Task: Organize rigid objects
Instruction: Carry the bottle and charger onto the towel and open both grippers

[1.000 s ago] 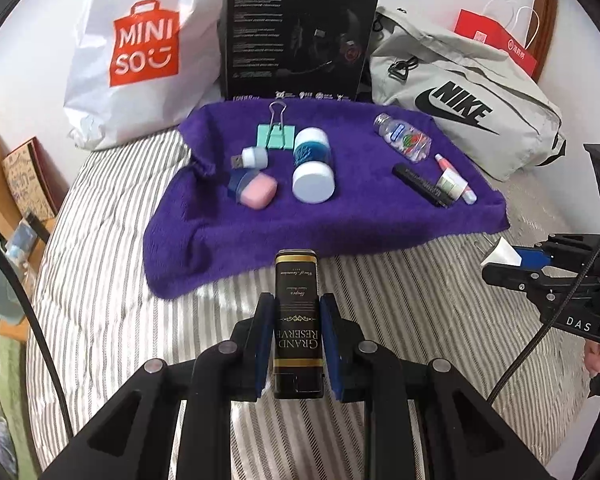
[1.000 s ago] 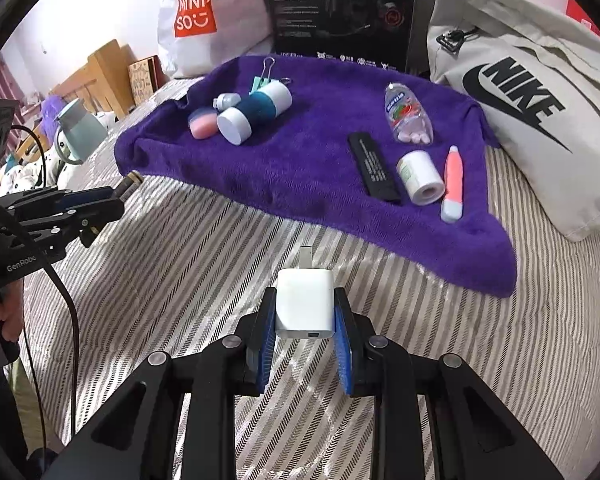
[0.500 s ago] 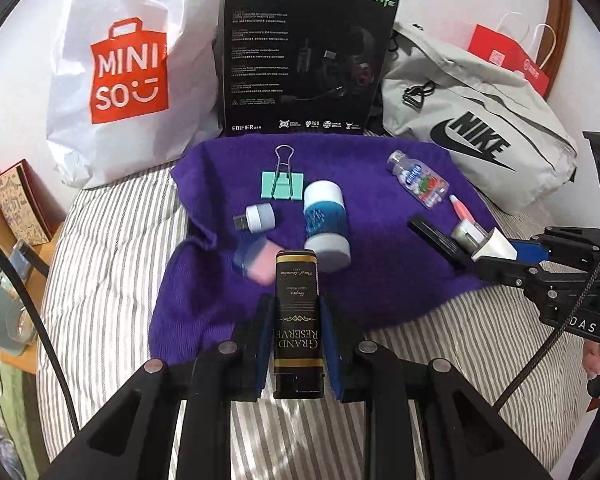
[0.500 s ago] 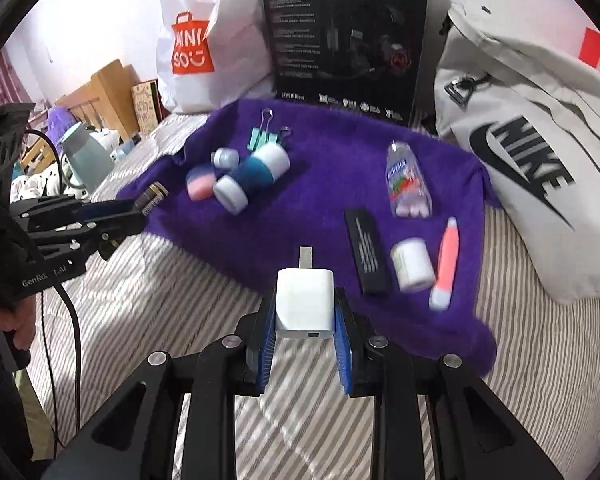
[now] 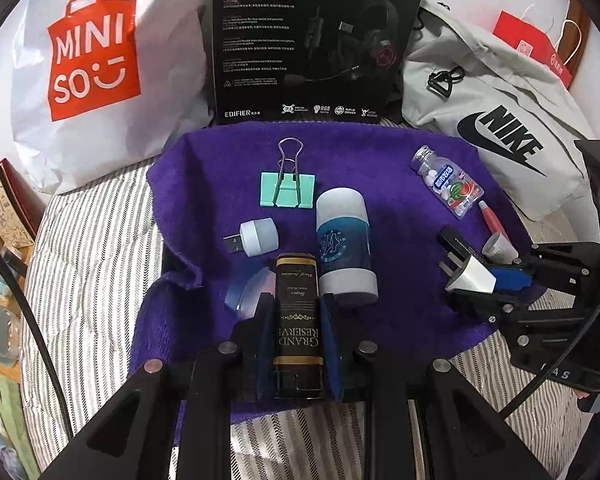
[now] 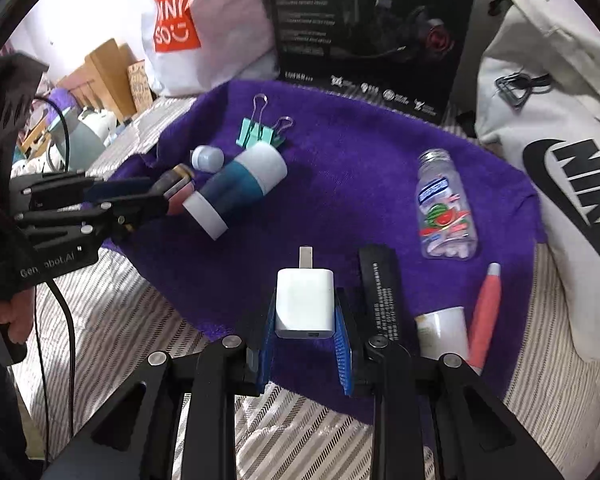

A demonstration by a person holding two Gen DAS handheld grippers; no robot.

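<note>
My left gripper (image 5: 296, 320) clamps black Grand Reserve tin (image 5: 297, 320); right gripper (image 6: 305, 320) clamps white USB charger (image 6: 305, 304), both over purple towel (image 6: 360, 168).

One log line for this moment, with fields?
left tongs: shut on black gold-lettered tin | right tongs: shut on white plug charger | both over purple towel

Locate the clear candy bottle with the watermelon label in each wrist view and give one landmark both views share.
Left wrist view: candy bottle lies upper right on the purple towel, below the grey Nike bag.
Right wrist view: the bottle lies right of centre on the towel, beyond the black bar.
Shared landmark: green binder clip.
</note>
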